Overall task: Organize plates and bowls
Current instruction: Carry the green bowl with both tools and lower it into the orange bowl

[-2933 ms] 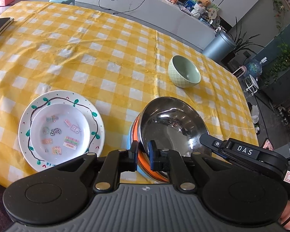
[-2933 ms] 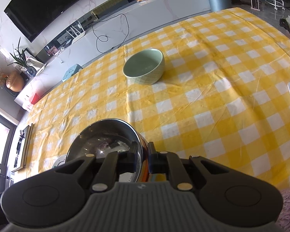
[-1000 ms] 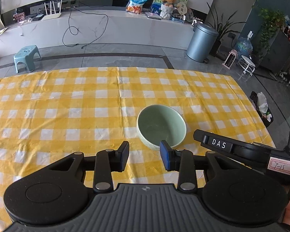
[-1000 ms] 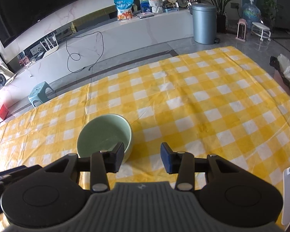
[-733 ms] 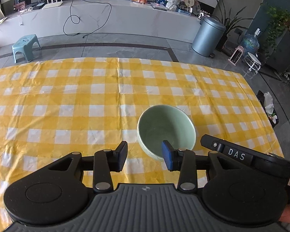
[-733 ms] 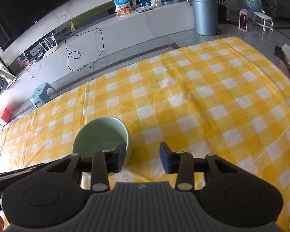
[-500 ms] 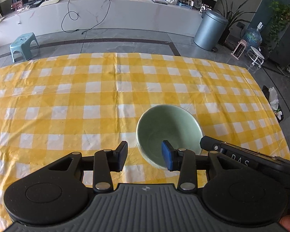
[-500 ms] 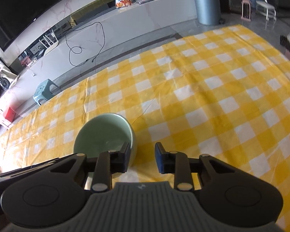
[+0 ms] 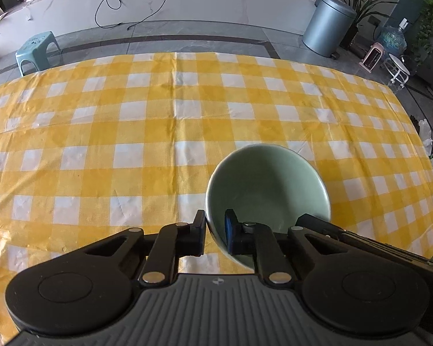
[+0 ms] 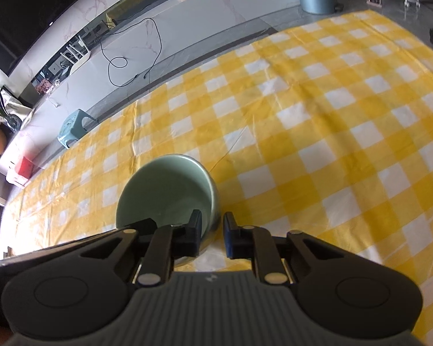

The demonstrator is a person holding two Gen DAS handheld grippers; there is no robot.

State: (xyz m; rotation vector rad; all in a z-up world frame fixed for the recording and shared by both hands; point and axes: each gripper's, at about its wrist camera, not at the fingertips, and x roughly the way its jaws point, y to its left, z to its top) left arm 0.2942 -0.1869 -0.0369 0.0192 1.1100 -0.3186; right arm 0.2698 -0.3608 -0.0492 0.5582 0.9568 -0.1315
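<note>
Gripping green bowl [image 9: 270, 190] — trash bin [image 9: 329, 26] left-view

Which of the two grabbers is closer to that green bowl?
Neither: both touch it. The left gripper straddles the green bowl at its left rim; the right gripper straddles its right rim, jaws just closing.

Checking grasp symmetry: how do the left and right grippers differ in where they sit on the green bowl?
The left gripper straddles the left side of the green bowl rim, its right finger inside; the right gripper straddles the right side, its left finger inside. In the left view the rim fills the gap; in the right view some gap shows beside it. Shared: both have just closed on the rim and point steeply down.
</note>
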